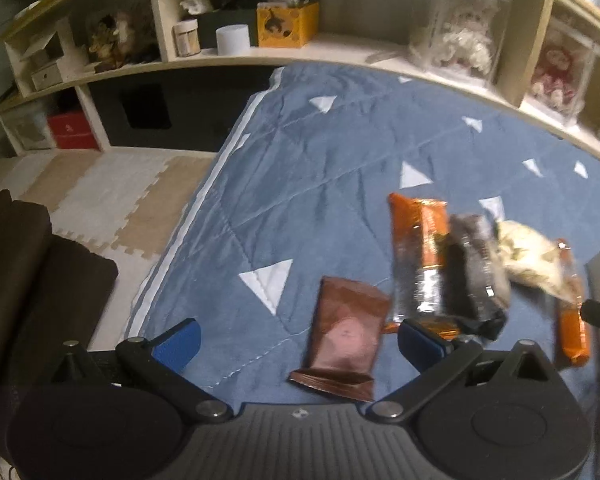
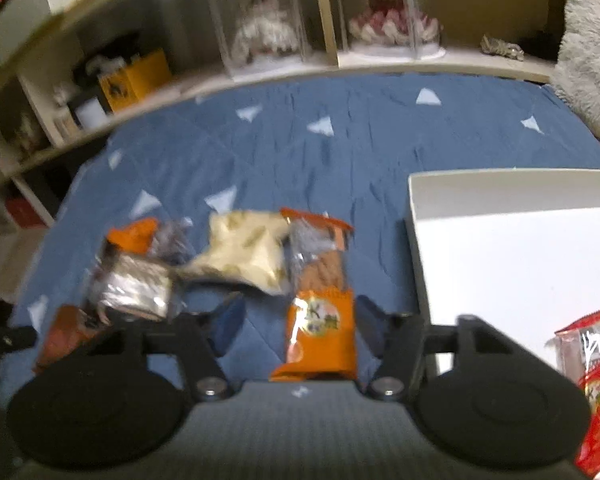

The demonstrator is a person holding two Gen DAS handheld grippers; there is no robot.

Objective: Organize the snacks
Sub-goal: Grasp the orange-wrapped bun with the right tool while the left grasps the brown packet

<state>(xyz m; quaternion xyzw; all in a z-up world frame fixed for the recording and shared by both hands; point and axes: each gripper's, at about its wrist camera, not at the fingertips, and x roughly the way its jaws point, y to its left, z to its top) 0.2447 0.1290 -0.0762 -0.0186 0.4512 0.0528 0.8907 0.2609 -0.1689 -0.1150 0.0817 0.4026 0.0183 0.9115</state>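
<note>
Several snack packets lie on a blue quilt (image 1: 320, 168). In the left wrist view my left gripper (image 1: 298, 342) is open, its blue fingers on either side of a brown packet (image 1: 346, 340). An orange-and-silver packet (image 1: 418, 256), a dark packet (image 1: 474, 272) and a cream packet (image 1: 532, 260) lie just beyond, to the right. In the right wrist view my right gripper (image 2: 300, 322) is open around an orange packet (image 2: 320, 320). The cream packet (image 2: 244, 252) and a silver packet (image 2: 136, 284) lie to its left. A white box (image 2: 512, 264) holds a red packet (image 2: 594, 384).
A curved wooden shelf unit (image 1: 260, 56) stands behind the quilt, carrying clear doll cases (image 2: 384, 8), a yellow box (image 1: 286, 24) and jars. Foam floor tiles (image 1: 100, 200) and a dark cushion (image 1: 32, 280) lie to the left. A grey fluffy item (image 2: 592, 52) sits at the far right.
</note>
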